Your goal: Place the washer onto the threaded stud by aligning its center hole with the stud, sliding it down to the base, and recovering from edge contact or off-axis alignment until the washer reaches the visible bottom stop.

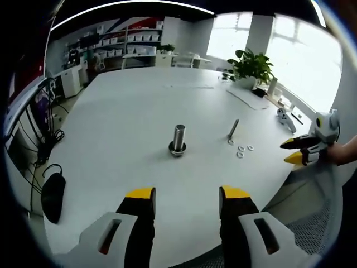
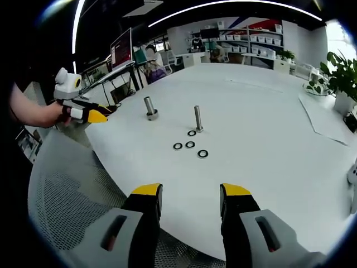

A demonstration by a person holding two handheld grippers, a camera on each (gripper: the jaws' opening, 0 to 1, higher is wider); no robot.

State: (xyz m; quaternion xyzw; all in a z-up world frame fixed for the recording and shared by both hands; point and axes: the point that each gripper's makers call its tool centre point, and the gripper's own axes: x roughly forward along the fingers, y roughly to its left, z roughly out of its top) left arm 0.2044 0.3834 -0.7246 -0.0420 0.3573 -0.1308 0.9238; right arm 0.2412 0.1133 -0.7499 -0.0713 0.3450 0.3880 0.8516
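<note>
On the white table (image 2: 268, 128), four washers (image 2: 190, 144) lie loose beside my threaded stud (image 2: 197, 118); a second stud (image 2: 149, 108) stands apart. My left gripper (image 1: 185, 202) and right gripper (image 2: 190, 199) hover with jaws wide, empty.

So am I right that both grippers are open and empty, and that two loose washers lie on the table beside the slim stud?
Not quite: the right gripper view shows four loose washers on the table by the slim stud, not two. The rest holds: the left gripper and right gripper have open, empty jaws.
</note>
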